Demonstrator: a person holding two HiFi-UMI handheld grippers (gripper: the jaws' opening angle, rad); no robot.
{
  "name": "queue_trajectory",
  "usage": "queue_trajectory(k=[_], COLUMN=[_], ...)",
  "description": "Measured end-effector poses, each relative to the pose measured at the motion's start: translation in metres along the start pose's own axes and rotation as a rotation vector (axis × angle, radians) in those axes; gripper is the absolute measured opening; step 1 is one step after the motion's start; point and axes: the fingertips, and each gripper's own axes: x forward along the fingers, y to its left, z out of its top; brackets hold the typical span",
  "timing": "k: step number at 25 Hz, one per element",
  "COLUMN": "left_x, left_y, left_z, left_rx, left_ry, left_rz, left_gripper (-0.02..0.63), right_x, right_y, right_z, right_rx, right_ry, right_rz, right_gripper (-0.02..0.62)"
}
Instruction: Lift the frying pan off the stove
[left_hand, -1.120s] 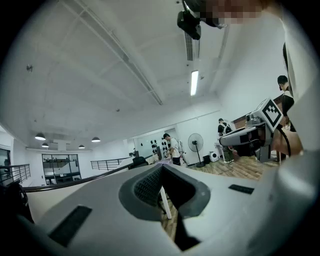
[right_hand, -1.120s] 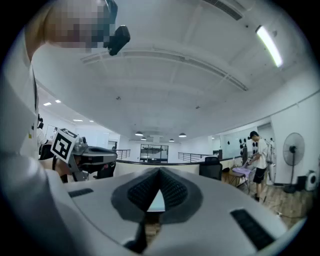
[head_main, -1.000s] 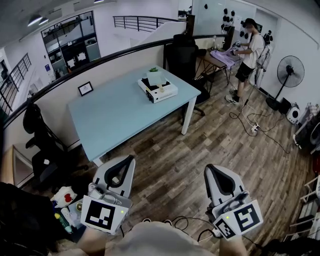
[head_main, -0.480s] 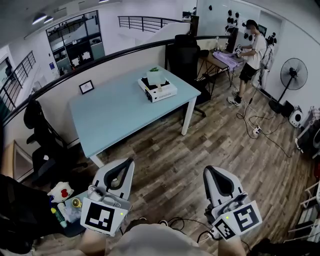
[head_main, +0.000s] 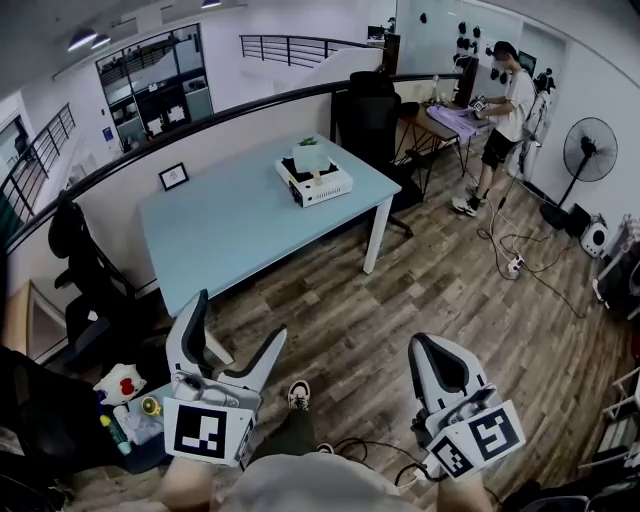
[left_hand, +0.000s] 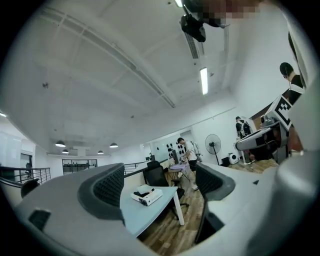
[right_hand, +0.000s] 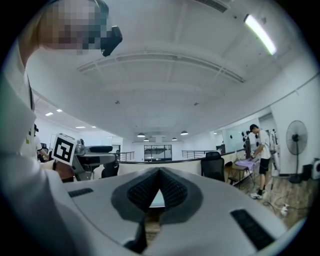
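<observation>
Lower left of head view: left gripper (head_main: 240, 318), jaws opening, wide apart, nothing between them. Lower right: right gripper (head_main: 420, 343), jaws together, empty. Upper centre: pale blue desk (head_main: 220, 235), well apart from both grippers, carrying small white stove (head_main: 316, 181); what sits on top too small to tell.

White box-shaped appliance with a dark top (head_main: 316, 181), on the light-blue rectangular desk (head_main: 230, 235): the pale and green pieces upon it too small to identify. Small dark-framed picture (head_main: 172, 176) on the ledge: content unreadable. Heap of small colourful objects (head_main: 128, 400) on the floor, lower left: too small to name. Black high-backed office chair (head_main: 368, 110): lower part partly hidden behind the desk's far corner.
</observation>
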Motion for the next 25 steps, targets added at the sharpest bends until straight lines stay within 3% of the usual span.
queue_trajectory(k=[13, 25], left_x=[0.073, 0.205], left_y=[0.01, 0.053], left_z=[-0.032, -0.068], left_rx=[-0.033, -0.041], left_ry=[0.041, 0.099], left_rz=[-0.035, -0.095], left_gripper=[0.431, 0.431], right_x=[0.056, 0.173], right_y=[-0.041, -0.109], right_z=[-0.009, -0.012], right_rx=[0.0, 0.026], right_ry=[0.025, 0.066], right_rz=[-0.022, -0.062], right_gripper=[0.003, 0.003])
